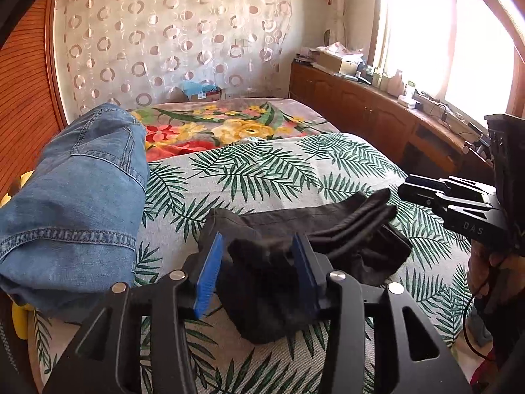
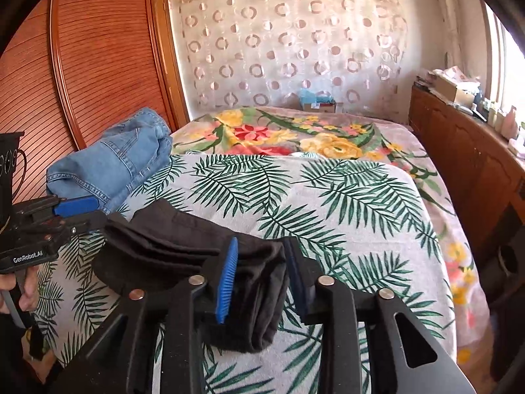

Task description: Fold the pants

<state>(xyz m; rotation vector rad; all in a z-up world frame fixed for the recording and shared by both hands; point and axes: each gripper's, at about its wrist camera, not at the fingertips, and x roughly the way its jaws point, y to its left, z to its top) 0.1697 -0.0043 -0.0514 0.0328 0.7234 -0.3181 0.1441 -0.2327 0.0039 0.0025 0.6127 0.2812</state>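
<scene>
Black pants (image 1: pixel 305 246) sit folded on the leaf-print bedspread (image 1: pixel 262 170). Both grippers, left gripper (image 1: pixel 259 275) and right gripper (image 2: pixel 262 279), have jaws partly open around the bundle, not pinching. Jeans (image 1: pixel 75 197) at 9 o'clock.

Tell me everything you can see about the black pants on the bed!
The black pants are dark, soft-looking cloth, folded into a thick bundle with stacked layers showing along one edge. They lie on the leaf-print bedspread, near the folded blue jeans but apart from them. The left tongs straddle one end and the right tongs straddle the other, blue pads on each side of the cloth, jaws parted rather than squeezing it.
</scene>
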